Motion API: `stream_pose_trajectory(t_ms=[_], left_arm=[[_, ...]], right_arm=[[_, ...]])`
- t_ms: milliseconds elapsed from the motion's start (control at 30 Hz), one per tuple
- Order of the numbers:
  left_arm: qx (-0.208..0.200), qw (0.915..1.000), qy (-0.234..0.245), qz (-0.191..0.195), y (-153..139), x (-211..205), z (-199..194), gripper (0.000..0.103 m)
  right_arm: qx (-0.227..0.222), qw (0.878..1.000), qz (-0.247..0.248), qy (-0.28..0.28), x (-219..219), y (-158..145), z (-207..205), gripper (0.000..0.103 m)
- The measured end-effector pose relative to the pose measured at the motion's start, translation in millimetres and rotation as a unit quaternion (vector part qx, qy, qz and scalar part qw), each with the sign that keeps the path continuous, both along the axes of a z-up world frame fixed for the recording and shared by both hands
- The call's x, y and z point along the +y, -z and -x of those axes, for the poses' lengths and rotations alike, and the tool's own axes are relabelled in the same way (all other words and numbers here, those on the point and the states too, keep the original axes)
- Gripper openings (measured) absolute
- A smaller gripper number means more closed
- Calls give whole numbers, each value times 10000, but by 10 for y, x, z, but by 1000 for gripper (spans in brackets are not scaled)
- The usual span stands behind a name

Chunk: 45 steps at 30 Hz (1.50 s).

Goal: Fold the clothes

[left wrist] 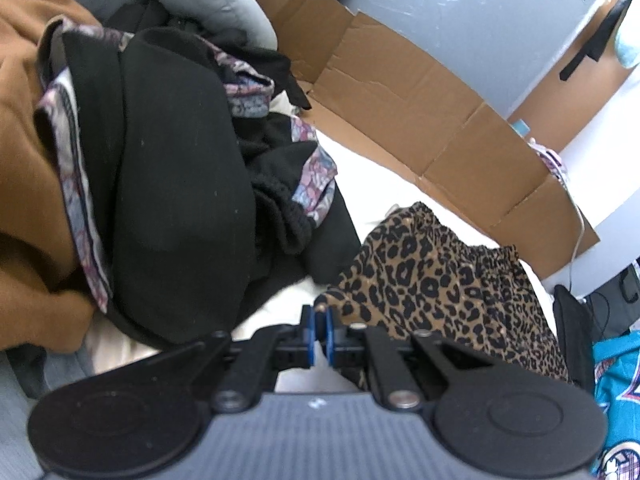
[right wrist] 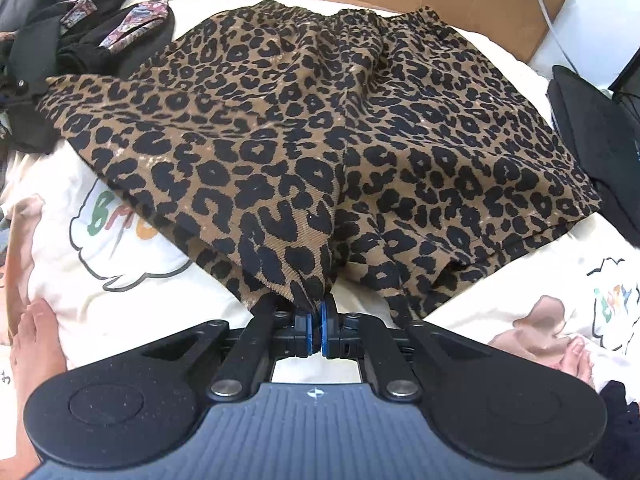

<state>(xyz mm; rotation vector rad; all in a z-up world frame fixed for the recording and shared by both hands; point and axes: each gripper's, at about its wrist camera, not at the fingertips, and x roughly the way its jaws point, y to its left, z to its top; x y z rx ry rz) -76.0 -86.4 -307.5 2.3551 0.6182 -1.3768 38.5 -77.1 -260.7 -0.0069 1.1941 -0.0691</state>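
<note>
At near hem, right gripper pinches leopard shorts; left gripper clamps its corner; lift both evenly.

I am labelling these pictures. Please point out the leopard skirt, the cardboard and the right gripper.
leopard skirt (right wrist: 320,120): right wrist view, middle of the spread cloth.
cardboard (left wrist: 400,92): left wrist view, flat panel behind the clothes.
right gripper (right wrist: 316,320): right wrist view, between the blue tips, shut on the skirt's near edge.
</note>
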Motion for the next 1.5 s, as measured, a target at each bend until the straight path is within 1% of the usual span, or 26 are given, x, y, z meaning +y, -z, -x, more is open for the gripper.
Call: stream_pose_trajectory(t_ms=[100, 133, 233, 333, 367, 400, 433, 467, 567, 633, 700, 833, 933, 1067, 1133, 1167, 1267, 1300, 1333, 1367, 1400, 1500], left_arm=[[-33, 9998, 121, 132, 45, 6, 0, 6], [-100, 9996, 180, 189, 75, 8, -23, 6], [-511, 9975, 381, 301, 170, 11, -170, 9], [-658, 9961, 394, 440, 127, -10, -256, 11], [-663, 9960, 378, 473, 103, -16, -273, 11], [-642, 9961, 369, 490, 77, -20, -282, 11], [-633, 9959, 386, 510, 56, -21, -287, 11], [-635, 9958, 408, 524, 40, -17, -288, 11], [-549, 9967, 409, 427, 15, 25, -291, 11], [-459, 9972, 481, 336, 3, 81, -293, 11], [-436, 9974, 495, 280, 1, 131, -293, 11], [-379, 9977, 530, 200, -15, 205, -295, 11], [-368, 9978, 531, 158, -40, 230, -320, 11], [-401, 9971, 635, 111, -48, 264, -366, 11], [-413, 9969, 658, 90, -48, 267, -400, 11], [-425, 9968, 668, 80, -47, 270, -416, 11], [-462, 9963, 717, 81, -52, 277, -444, 12], [-460, 9962, 737, 82, -55, 276, -450, 12], [-446, 9960, 768, 80, -59, 274, -455, 12], [-452, 9960, 762, 87, -60, 272, -461, 12], [-458, 9960, 756, 95, -62, 269, -466, 12], [-466, 9959, 768, 93, -63, 274, -481, 12]], right_arm=[[74, 9999, -134, -52, 20, 64, 2, 2], [124, 9997, -203, -89, 31, 94, 1, 2], [254, 9990, -355, -68, 27, 143, 9, 5], [281, 9980, -563, 58, -61, 103, 35, 5], [281, 9976, -627, 82, -100, 78, 43, 8], [309, 9968, -726, 85, -140, 62, 50, 27], [342, 9957, -851, 89, -182, 47, 67, 34], [352, 9948, -950, 91, -211, 32, 90, 45], [280, 9939, -1068, 46, -247, -65, 209, 45], [155, 9941, -1068, 60, -294, -128, 271, 45], [-44, 9942, -1059, 207, -379, -204, 299, 45], [-420, 9918, -982, 706, -643, -282, 254, 45], [-588, 9870, -1076, 1036, -901, -191, 109, 45], [-545, 9735, -1440, 1691, -1199, 65, -75, 45], [-536, 9663, -1601, 1941, -1295, 182, -114, 45], [-534, 9646, -1628, 2003, -1308, 228, -119, 45], [-481, 9570, -1802, 2223, -1341, 362, -120, 44], [-499, 9541, -1903, 2260, -1348, 398, -115, 36], [-528, 9520, -1984, 2268, -1350, 419, -110, 24], [-553, 9513, -2020, 2261, -1345, 420, -101, 1], [-573, 9515, -2021, 2246, -1336, 411, -89, 0], [-650, 9534, -1942, 2216, -1317, 339, -32, 0]])
